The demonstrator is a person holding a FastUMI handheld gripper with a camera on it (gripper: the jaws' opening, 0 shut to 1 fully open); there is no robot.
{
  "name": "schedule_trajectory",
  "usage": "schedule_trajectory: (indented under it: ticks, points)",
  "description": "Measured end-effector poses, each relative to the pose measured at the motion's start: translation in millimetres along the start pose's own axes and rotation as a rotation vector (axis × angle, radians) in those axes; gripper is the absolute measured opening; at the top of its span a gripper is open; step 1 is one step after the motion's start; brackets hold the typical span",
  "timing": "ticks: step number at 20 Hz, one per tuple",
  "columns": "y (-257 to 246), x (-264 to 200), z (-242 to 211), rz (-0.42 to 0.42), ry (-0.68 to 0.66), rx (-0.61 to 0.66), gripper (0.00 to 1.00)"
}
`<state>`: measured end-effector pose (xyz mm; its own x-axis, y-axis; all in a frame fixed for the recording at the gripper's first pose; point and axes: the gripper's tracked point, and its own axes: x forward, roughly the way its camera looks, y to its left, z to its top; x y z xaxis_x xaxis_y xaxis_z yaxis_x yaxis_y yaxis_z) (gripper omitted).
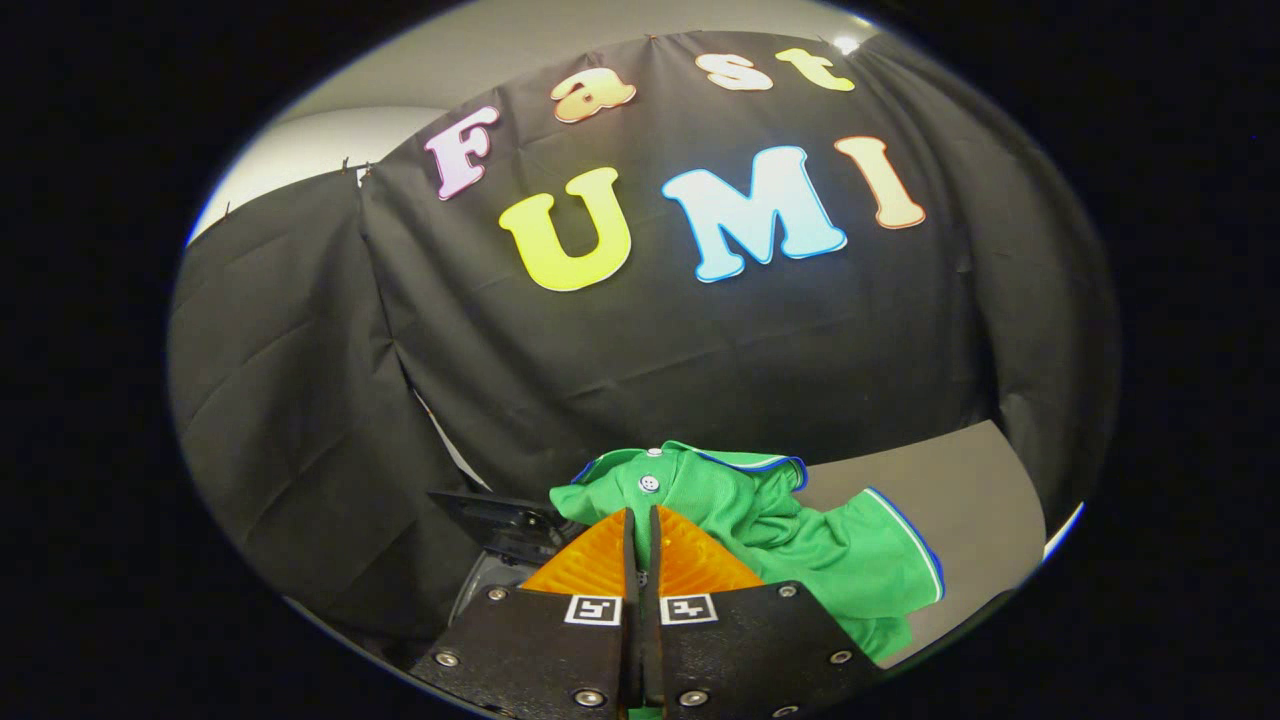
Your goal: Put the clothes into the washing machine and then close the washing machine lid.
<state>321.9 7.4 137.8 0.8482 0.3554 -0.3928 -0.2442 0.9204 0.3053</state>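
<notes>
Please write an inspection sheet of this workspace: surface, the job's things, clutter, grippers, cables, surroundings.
Surface: grey flat top, partly under the garment.
Job's things: green knit polo shirt with blue-and-white trim, bunched just ahead of the fingers; dark washing machine opening with raised lid beside it, blurred.
Clutter: nothing seen.
Grippers: gripper jaws closed to a narrow gap, green cloth pinched between them.
Cables: nothing seen.
Surroundings: black cloth booth wall, pale wall beyond.

No readable text or label; the hand-held gripper carries only square coded markers.
</notes>
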Motion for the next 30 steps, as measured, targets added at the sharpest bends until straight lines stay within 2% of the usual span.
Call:
schedule_trajectory:
  ticks: [13,23,30]
  points:
    - [127,24,-32,0.2,0.041,0.015,0.0]
    - [206,51,-74,0.299,0.125,0.003,0.0]
    - [239,81,-115,0.321,0.191,0.001,0.0]
